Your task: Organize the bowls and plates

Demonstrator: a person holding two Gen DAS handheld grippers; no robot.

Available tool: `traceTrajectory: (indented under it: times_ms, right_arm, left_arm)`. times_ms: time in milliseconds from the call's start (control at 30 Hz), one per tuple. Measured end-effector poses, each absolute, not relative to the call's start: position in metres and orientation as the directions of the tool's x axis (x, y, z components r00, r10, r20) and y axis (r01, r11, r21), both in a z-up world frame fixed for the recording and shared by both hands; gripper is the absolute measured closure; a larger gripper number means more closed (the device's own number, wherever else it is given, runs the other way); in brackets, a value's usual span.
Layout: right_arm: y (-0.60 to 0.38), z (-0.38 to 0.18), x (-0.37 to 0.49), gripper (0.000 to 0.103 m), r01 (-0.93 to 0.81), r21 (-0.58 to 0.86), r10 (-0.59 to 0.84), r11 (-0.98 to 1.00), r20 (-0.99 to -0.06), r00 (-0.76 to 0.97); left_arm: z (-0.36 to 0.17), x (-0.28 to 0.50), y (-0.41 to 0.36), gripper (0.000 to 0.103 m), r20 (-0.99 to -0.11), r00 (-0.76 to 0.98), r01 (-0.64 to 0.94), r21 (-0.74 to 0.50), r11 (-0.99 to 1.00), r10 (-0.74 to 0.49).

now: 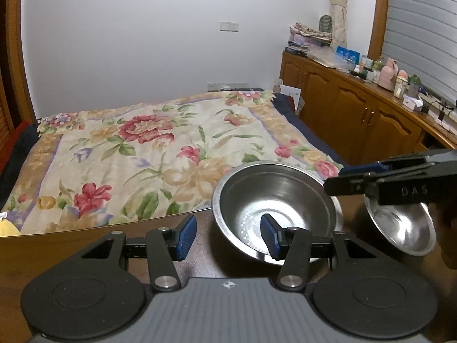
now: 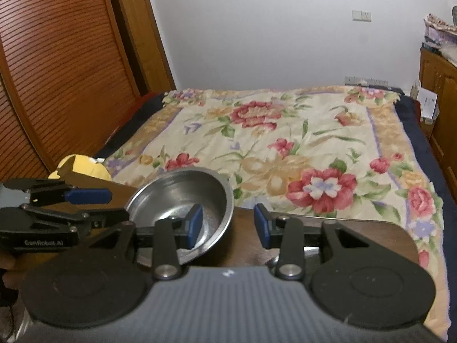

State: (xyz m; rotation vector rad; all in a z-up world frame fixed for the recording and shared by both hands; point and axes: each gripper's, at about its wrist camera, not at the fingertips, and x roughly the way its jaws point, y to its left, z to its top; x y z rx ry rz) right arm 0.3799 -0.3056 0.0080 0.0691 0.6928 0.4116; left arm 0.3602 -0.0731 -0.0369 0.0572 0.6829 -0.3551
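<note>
Two steel bowls sit on the dark table [image 1: 205, 260]: the big bowl [image 1: 274, 205] ahead, the small bowl [image 1: 400, 228] just right. We hold left gripper [image 1: 228, 237] and right gripper [image 2: 228, 225] spread, empty, probably ready for nesting.

Dark brown wooden counter [image 1: 205, 223] with a rounded edge, set against the bed [image 1: 148, 154]. Resting directly on it: a large steel bowl [image 1: 274, 208]. Beside that, a smaller steel bowl [image 1: 400, 228], tilted; contact with the wood unclear.
</note>
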Motion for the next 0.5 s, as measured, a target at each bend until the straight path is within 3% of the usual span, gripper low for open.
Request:
traceTrajectory:
  times_ms: [333,500]
  right_arm:
    - [-0.299,-0.004,0.392,0.062,-0.353,0.247,0.425,0.902,-0.644,0.636]
    - [-0.296,-0.009,0.394,0.062,-0.358,0.248,0.428,0.9,-0.656,0.621]
  left_arm:
    - [-0.046,0.374,-0.073,0.061,-0.65,0.697,0.331,-0.084,0.94,-0.303]
    - [-0.05,0.374,-0.075,0.077,-0.658,0.68,0.347,-0.099,0.933,-0.323]
